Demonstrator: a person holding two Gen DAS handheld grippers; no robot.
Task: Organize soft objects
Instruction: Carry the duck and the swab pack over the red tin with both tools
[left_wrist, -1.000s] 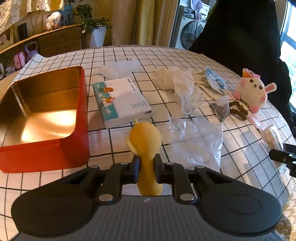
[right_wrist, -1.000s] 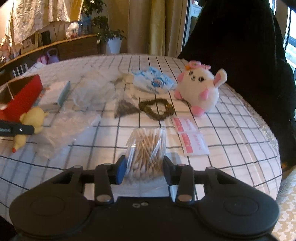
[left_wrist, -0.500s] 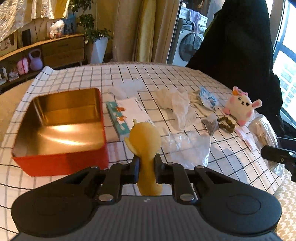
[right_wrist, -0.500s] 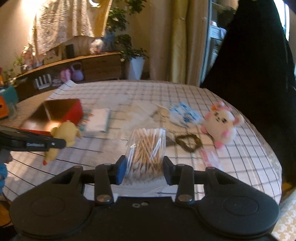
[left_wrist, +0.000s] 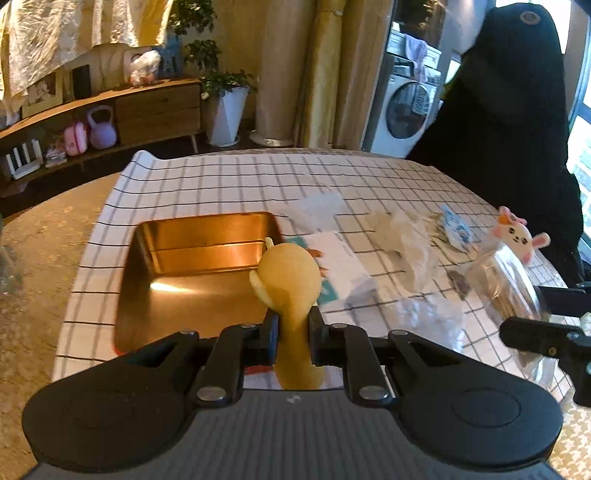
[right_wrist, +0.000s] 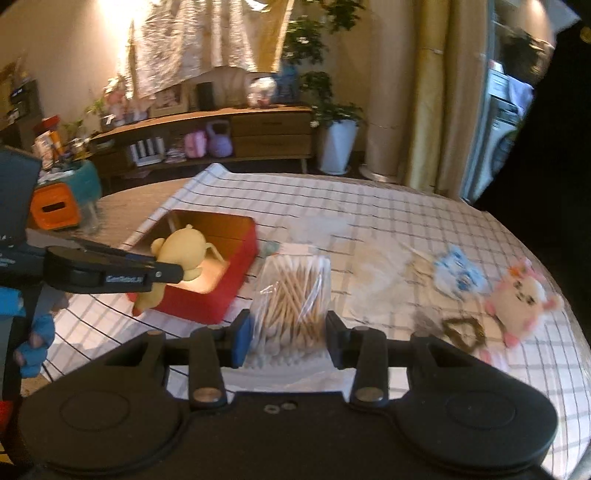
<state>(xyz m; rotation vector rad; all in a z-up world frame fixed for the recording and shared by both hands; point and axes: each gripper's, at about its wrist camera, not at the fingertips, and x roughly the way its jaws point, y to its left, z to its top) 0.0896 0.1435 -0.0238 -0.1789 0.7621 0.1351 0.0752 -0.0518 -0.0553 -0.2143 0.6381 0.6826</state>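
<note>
Both grippers loaded, held above the checked tablecloth (left_wrist: 229, 173).

Left gripper (left_wrist: 294, 332) is pinching the yellow soft toy (left_wrist: 290, 280) by its narrow body, hanging over the near right edge of the red tin (right_wrist: 236, 273). Right gripper (right_wrist: 289, 334) is clamping a clear bag of cotton swabs (right_wrist: 293, 291), right of the tin. Pink-eared plush (right_wrist: 524, 299) is lying on the cloth, far right.

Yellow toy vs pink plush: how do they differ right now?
The yellow toy is pinched at its narrow middle in the shut left claw and held off the table; the pink plush lies loose on the checked cloth. The yellow toy is plain; the pink plush has a printed face and a bow. The yellow toy hangs by the red tin; the pink plush lies across the table from it. Both look soft.
</note>
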